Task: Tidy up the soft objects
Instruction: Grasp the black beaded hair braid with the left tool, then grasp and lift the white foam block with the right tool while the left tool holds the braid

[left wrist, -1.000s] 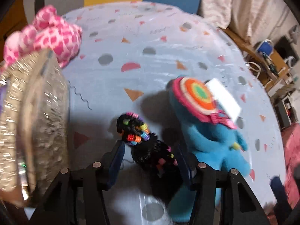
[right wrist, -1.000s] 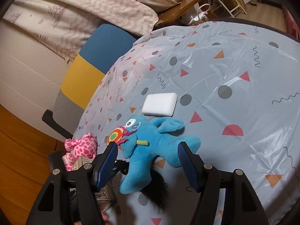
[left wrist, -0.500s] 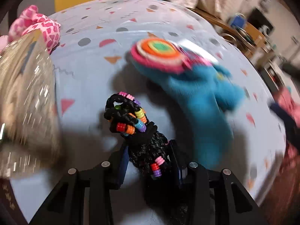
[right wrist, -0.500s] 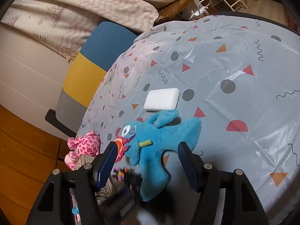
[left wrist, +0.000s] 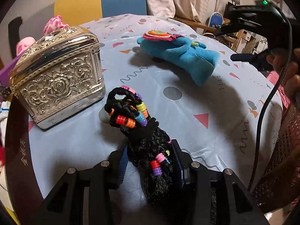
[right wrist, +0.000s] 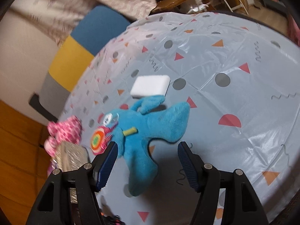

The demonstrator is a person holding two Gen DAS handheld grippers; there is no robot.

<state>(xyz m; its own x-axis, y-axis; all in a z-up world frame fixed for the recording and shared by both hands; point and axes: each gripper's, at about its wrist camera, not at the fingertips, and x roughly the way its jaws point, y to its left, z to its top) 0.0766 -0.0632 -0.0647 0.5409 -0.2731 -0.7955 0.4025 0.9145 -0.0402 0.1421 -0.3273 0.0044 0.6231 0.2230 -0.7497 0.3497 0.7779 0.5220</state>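
A black braided hair piece with coloured beads (left wrist: 135, 116) sticks out forward from my left gripper (left wrist: 150, 148). Both pads press on its thick end, and the jaws are opening slightly around it. The beaded loop hangs just above the tablecloth, right of a silver embossed box (left wrist: 58, 71). A blue plush toy (right wrist: 150, 123) with a round striped patch lies flat on the table. My right gripper (right wrist: 147, 148) hovers open over its lower leg, pads apart from the fabric. The same gripper (left wrist: 232, 43) shows at the right of the left wrist view, in a person's hand.
A pink spotted plush (right wrist: 63, 131) sits behind the silver box (right wrist: 71, 155) at the table's left edge. A white sponge block (right wrist: 150, 85) lies just beyond the blue toy. The round table (right wrist: 234, 75) has a patterned plastic cloth. A blue, yellow and grey chair (left wrist: 101, 3) stands behind it.
My left gripper closed on the beaded hair piece and carried it away from the blue toy, toward the silver box, rolling as it went. The right gripper stayed over the blue toy.
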